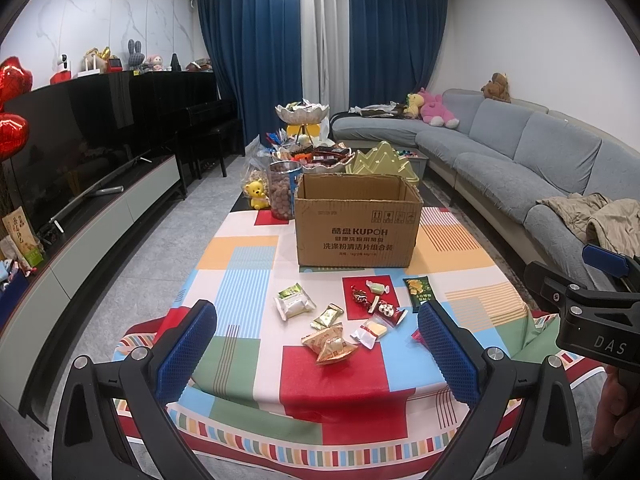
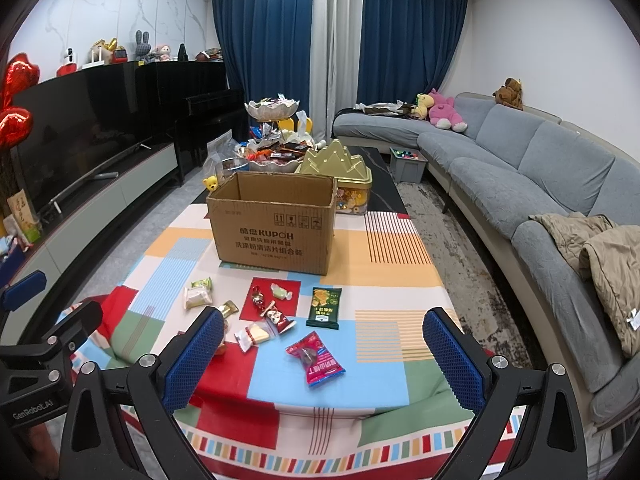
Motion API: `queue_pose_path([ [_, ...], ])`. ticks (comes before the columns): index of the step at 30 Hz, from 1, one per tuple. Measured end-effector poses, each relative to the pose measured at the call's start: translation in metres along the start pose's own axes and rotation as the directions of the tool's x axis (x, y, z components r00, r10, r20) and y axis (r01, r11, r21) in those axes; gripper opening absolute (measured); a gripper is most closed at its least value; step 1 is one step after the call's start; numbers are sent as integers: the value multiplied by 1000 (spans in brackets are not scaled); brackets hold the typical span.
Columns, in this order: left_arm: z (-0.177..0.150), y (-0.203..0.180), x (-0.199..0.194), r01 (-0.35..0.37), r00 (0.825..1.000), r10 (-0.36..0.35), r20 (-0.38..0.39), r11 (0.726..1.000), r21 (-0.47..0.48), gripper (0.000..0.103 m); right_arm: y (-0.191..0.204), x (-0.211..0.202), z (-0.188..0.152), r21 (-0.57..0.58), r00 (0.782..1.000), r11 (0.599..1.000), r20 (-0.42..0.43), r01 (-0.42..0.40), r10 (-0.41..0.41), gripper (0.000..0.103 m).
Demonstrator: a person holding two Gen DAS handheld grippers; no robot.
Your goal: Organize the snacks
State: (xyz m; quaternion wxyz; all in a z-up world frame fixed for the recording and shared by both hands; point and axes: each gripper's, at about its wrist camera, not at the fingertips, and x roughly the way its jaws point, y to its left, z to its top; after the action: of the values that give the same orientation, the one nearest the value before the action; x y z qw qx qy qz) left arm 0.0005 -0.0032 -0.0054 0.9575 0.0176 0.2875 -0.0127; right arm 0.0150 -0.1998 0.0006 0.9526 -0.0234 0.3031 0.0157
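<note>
An open cardboard box (image 1: 358,224) stands in the middle of the table with the colourful cloth (image 1: 248,264); it also shows in the right wrist view (image 2: 276,232). Several wrapped snacks lie in front of it: a green-white pack (image 1: 294,301), gold packs (image 1: 330,344), a dark green packet (image 2: 325,307) and a red packet (image 2: 316,358). My left gripper (image 1: 316,350) is open and empty above the near table edge. My right gripper (image 2: 322,356) is open and empty, hovering above the red packet.
Tiered bowls of sweets (image 1: 310,152), a gold tin (image 2: 340,168), a jar of nuts (image 1: 284,192) and a yellow bear (image 1: 258,196) stand behind the box. A TV cabinet (image 1: 100,216) runs along the left, a grey sofa (image 2: 540,184) along the right.
</note>
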Motion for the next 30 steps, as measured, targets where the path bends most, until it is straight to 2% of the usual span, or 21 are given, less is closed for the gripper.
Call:
queue_pose_path([
  [15,-4,0,12,-1,1000,1,-31,1000,1,103,-1,4,4,0,1000,1000,-9,2,-2,101],
  [30,3,-2,38,-10,994,12,-107,1000,14,103,-3,37,2,0,997,1000,-82,12,-12,101],
])
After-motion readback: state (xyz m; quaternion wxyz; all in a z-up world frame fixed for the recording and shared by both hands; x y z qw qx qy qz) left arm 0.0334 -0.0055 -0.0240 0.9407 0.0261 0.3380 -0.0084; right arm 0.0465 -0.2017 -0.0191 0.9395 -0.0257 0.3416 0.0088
